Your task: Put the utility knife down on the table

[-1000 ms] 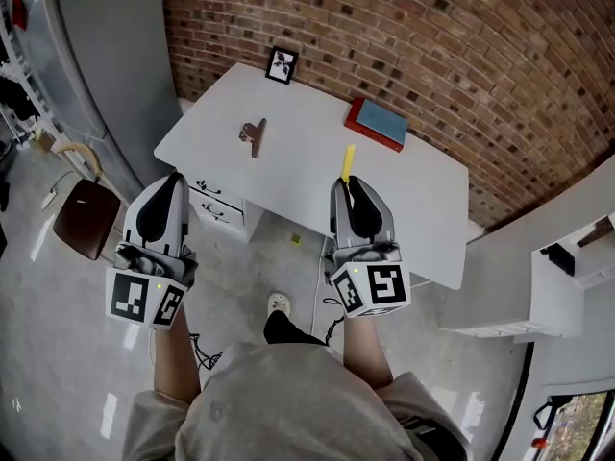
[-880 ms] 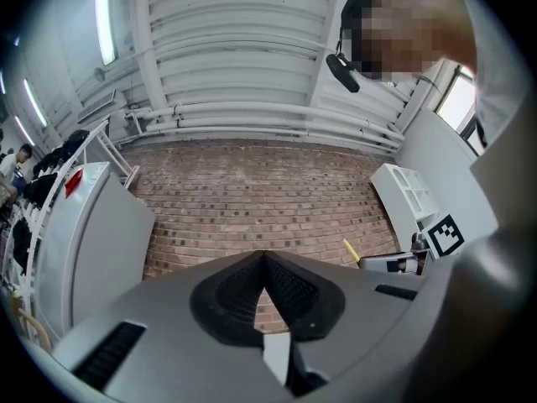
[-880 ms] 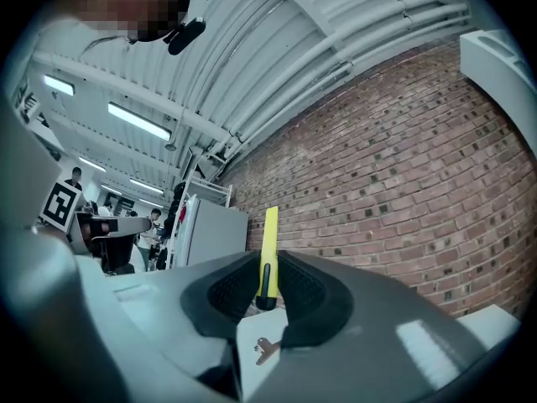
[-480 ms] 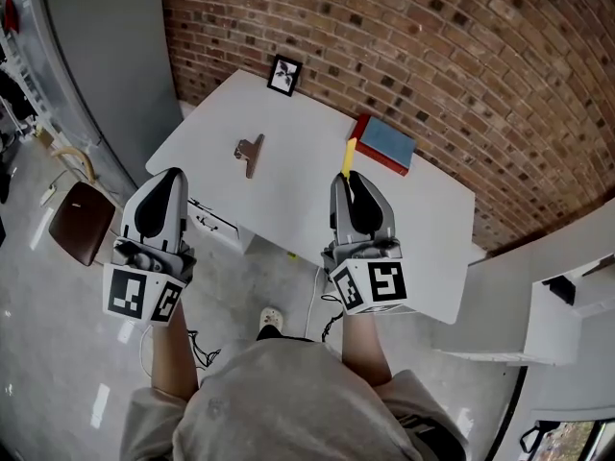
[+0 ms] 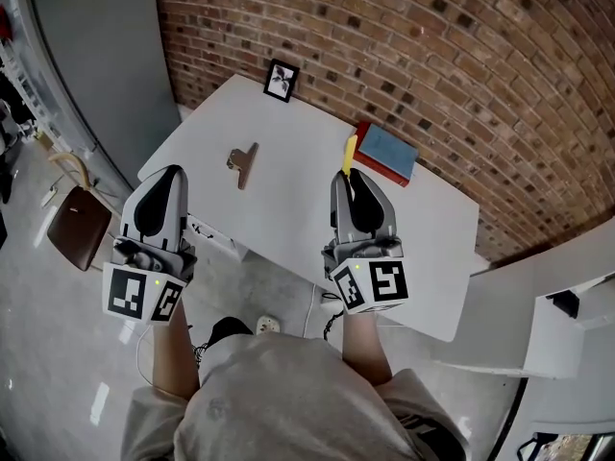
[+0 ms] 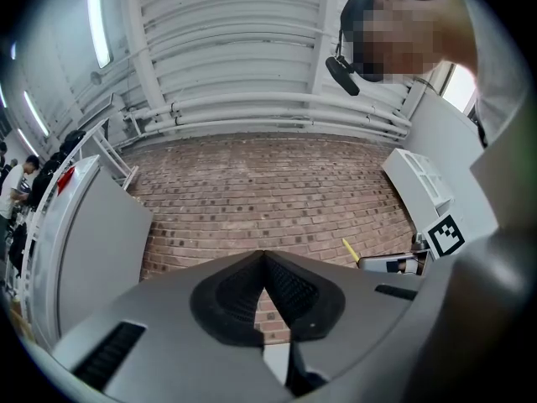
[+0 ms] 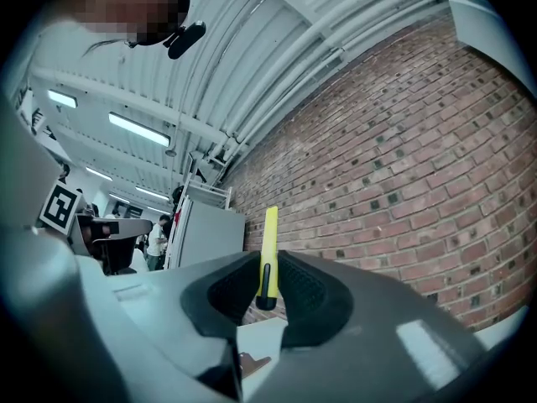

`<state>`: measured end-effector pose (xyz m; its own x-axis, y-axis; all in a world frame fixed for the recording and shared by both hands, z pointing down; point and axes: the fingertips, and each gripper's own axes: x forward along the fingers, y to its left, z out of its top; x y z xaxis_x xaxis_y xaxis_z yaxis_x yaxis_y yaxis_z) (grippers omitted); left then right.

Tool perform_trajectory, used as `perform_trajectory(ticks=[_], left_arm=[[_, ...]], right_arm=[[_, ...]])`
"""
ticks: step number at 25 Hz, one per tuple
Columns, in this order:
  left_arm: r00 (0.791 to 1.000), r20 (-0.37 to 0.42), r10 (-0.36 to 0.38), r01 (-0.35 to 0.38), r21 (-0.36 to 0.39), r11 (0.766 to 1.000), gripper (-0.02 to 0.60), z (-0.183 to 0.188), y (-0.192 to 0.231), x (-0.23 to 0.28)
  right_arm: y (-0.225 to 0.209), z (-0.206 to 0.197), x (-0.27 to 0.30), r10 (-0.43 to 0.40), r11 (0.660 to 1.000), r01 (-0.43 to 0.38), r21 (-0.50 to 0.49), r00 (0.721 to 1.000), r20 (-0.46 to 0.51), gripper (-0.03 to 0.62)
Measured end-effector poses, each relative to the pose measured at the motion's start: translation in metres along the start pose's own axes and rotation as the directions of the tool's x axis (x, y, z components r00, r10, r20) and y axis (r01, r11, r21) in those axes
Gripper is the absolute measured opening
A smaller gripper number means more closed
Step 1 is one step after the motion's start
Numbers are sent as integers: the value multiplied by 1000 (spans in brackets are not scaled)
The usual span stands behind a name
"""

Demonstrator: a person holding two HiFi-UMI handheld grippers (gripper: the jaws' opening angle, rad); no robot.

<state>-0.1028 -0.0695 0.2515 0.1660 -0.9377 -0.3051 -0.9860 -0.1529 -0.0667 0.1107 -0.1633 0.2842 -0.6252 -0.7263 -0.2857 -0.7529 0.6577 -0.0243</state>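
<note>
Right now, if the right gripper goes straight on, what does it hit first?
Likely the brick wall: the right gripper, shut on the utility knife, aims at it, with the table below that line. Depth is unclear.

A: Left gripper [image 5: 170, 173] status?
B: Its jaws are meeting at the tips and gripping nothing. The left forearm [image 5: 171, 353] is reaching forward.
A: Right gripper [image 5: 348, 175]?
B: Its jaws are clamping the utility knife [image 5: 349, 152]. Both grippers are sitting side by side, well apart.

Glossy plastic utility knife [image 7: 269, 250]; smooth table [image 5: 293, 195]; rough brick wall [image 5: 432, 46]
</note>
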Motion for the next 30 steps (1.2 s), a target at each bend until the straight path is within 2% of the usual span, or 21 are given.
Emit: perform_trajectory(ticks=[13, 30], left_arm=[[1000, -20, 15, -15, 0, 1000, 5, -20, 27, 37], [998, -18, -66, 66, -29, 997, 5, -52, 111, 136]], right_arm=[[-13, -23, 47, 18, 999, -17, 29, 1000, -18, 74], [-26, -52, 161, -43, 999, 43, 5, 999, -32, 74]])
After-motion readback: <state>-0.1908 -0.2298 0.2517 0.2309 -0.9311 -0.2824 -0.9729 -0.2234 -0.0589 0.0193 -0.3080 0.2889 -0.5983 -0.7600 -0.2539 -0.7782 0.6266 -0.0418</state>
